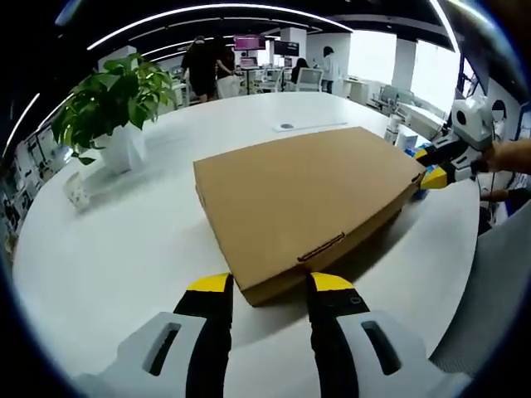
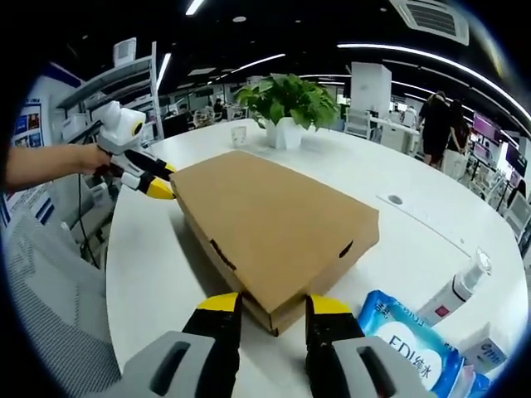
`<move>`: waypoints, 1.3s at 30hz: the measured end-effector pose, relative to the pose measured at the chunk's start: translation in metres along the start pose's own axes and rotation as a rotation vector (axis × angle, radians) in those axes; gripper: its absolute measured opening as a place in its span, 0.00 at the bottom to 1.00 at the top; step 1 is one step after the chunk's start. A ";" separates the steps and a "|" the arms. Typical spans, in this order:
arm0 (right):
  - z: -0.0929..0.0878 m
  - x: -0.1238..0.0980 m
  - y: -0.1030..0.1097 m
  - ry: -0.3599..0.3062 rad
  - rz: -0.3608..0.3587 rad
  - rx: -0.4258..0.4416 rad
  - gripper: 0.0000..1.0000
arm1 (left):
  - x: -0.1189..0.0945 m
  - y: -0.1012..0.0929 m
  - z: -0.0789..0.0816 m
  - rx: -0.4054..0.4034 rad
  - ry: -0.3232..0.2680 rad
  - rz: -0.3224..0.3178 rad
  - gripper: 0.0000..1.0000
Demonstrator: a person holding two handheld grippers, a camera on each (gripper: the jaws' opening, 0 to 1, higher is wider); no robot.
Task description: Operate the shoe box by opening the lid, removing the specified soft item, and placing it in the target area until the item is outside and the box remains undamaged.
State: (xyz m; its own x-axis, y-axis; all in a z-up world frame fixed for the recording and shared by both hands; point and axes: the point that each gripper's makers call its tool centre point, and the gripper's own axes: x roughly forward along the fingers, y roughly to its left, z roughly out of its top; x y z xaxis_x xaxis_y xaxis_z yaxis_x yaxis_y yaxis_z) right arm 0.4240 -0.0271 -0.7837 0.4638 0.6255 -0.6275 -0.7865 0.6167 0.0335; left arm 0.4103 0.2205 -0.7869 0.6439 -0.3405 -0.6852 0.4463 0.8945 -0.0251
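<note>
Cardboard shoe box [image 1: 307,199], plain brown, lid down, lies flat on the white round table [image 1: 124,249], with one gripper at each of two opposite corners. Left gripper [image 1: 270,286] has its yellow-tipped jaws parted, straddling the near corner just below the slotted front flap, tips just beside the cardboard; contact cannot be confirmed. Right gripper [image 2: 271,308] likewise stands open at its own corner, jaws either side of the edge. Each gripper also appears in the other's view at the far corner, tips at the box edge (whether touching is unclear). Box's long axis runs roughly from one gripper to the other, so both are equally near; the flap seam sits closest to the left one, likely the side to lift first. Soft item presumably inside, unseen. Around: potted plant [image 2: 286,104] and small cup [image 2: 239,135] well apart from the box; wet-wipes pack [image 2: 411,344] and spray bottle [image 2: 456,290] near the right gripper, possibly crowding any set-down there. People stand in the background.
</note>
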 end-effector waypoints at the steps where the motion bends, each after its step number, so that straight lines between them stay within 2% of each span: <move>1: 0.000 0.000 -0.002 0.002 -0.004 0.001 0.27 | 0.002 0.000 0.002 0.000 -0.003 -0.001 0.35; 11: 0.000 -0.001 -0.013 0.000 -0.032 0.022 0.27 | 0.014 0.003 0.014 0.013 0.005 -0.015 0.35; 34: -0.002 -0.005 -0.014 -0.009 -0.040 0.040 0.28 | 0.012 -0.001 0.012 -0.010 0.016 0.000 0.34; 39: 0.003 -0.014 -0.016 -0.056 -0.085 0.039 0.36 | 0.005 -0.002 0.007 -0.011 0.007 0.018 0.39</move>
State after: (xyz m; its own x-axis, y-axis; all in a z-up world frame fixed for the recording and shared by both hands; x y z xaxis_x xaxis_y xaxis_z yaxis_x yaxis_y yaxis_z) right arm 0.4312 -0.0444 -0.7728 0.5515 0.5949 -0.5847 -0.7273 0.6863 0.0123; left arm 0.4167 0.2150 -0.7847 0.6470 -0.3225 -0.6909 0.4281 0.9035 -0.0208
